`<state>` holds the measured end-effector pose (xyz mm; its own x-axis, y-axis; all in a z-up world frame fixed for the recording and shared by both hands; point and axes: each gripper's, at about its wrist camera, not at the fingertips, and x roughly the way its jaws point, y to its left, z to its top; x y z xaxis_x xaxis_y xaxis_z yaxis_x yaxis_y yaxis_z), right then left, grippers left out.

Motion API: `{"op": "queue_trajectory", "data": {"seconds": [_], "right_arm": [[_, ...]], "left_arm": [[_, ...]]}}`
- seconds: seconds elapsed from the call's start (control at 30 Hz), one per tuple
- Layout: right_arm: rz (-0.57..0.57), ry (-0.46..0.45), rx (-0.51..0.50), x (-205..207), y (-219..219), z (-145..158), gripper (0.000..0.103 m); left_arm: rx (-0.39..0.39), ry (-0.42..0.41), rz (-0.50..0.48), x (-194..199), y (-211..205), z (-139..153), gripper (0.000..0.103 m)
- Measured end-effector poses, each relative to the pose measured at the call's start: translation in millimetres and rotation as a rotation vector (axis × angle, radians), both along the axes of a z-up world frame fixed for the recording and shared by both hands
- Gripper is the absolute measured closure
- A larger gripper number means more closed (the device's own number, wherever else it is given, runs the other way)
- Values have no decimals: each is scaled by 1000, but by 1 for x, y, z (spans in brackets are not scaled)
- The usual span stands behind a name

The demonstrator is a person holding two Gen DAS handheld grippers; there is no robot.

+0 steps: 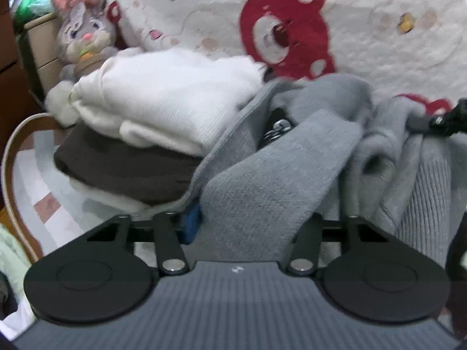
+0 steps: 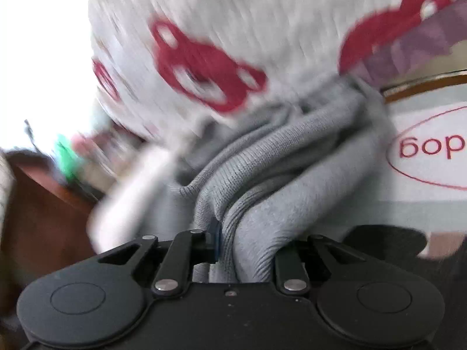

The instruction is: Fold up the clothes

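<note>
Left gripper [image 1: 248, 218]: fingers clamped on a fold of the grey knitted garment [image 1: 292, 157], blue pad of one finger showing at the cloth's edge. Right gripper [image 2: 233, 242]: fingers likewise closed on a bunched ribbed fold of the same garment [image 2: 280, 157]. Garment crumpled in a heap on the white bed cover with red bear print [image 1: 379, 29], stretched between both grippers. Touching its left side, a stack: folded white knit [image 1: 163, 108] atop folded dark brown cloth [image 1: 122, 169]. Grey plush rabbit [image 1: 84, 29] behind the stack, near a beige drawer unit [image 1: 38, 49]. Right wrist view heavily motion-blurred; surroundings there unreadable.
</note>
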<state>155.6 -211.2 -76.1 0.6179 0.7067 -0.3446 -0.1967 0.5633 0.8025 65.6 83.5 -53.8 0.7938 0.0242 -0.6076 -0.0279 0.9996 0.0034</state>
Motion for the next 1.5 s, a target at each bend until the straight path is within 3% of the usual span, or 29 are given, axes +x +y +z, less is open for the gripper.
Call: {"op": "queue_trajectory", "data": {"seconds": [0.1,0.27,0.33,0.4,0.47,0.57,0.6,0.67,0.73,0.83,0.93,1.07,1.23,1.37,1.5], "right_arm": [[-33,-54,112,-35,-19,32,84],[-126,-131,133,-87,-72,82,85],[-163,-162,141,-108,-93,102,86],[-210,-176,140,-126,-115,117,86],[-280,-198,94,-149,-142,128,87],[-401,-266,-196,-187,-169,138,87],[-440,-284,-305,-199,-177,141,87],[-491,-170,-723,-202,-181,119,78],[-520,38,-966,-204,-198,78,76],[-615,173,-935,-238,-229,45,71],[-655,203,-832,-274,-242,39,68],[-574,218,-815,-286,-237,31,63],[-463,205,-745,-282,-216,26,58],[-372,142,-817,-269,-184,32,58],[-212,15,-954,-251,-143,45,58]], "left_arm": [[-127,-60,-85,-13,3,27,71],[-302,-121,-266,-19,-20,64,75],[-393,-104,-367,-10,-42,70,83],[-451,-98,-452,-3,-67,74,83],[-414,-104,-513,-2,-100,78,83],[-358,-82,-567,-2,-138,64,82],[-361,-47,-581,-2,-145,52,74],[-353,55,-588,-5,-157,13,67],[-311,178,-574,-8,-166,-18,67],[-213,231,-574,-17,-176,-37,61],[-194,227,-557,-18,-184,-28,55],[-202,248,-567,-25,-180,-13,48],[-156,193,-637,-33,-200,0,41],[-112,172,-678,-37,-222,-17,38],[49,202,-672,-29,-244,-52,38]]}}
